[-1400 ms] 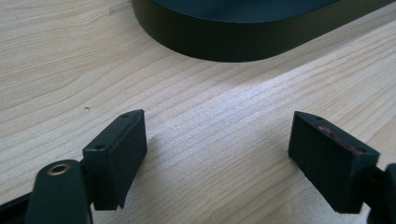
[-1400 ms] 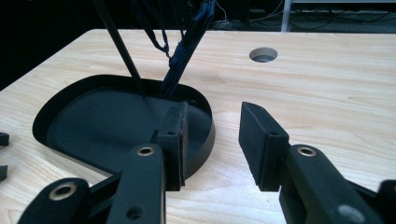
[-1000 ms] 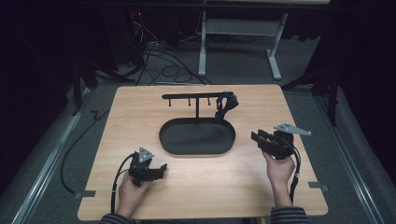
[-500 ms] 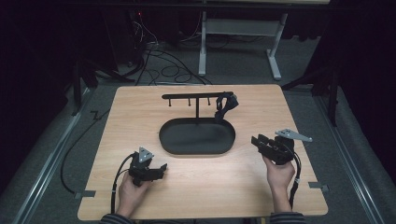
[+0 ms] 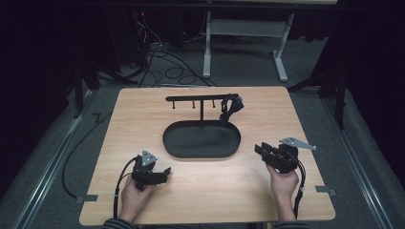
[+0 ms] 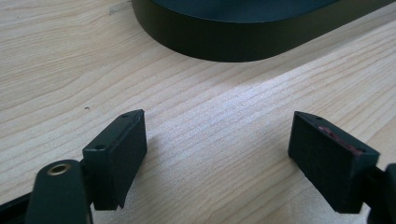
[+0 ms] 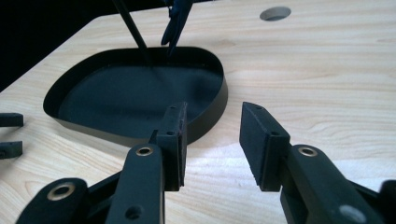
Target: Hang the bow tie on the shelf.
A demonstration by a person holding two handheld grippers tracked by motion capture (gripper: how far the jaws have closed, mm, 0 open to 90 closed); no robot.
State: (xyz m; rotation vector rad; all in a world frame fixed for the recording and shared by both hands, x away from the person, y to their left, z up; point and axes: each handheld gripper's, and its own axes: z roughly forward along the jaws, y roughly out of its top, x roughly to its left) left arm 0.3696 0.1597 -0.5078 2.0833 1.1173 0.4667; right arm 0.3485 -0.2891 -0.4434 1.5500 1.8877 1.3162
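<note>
L gripper point(image 5: 165, 171) is sitting low over the table point(image 5: 305, 114) w/ jaws spread wide, nothing btwn them but bare wood; the black tray point(image 6: 243, 39) is lying just ahead of its tips. R gripper point(image 7: 212, 140) is holding its jaws partly open, also empty, tray's near rim right in front of them. A dark item point(image 5: 229, 107) is hanging off the stand's bar point(image 5: 191, 98), well beyond both jaw pairs.

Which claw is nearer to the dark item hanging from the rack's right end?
Right. The right claw sits open by the tray's right end, below the hanging dark item. The left claw, also open, rests near the tray's front-left corner, farther away.
</note>
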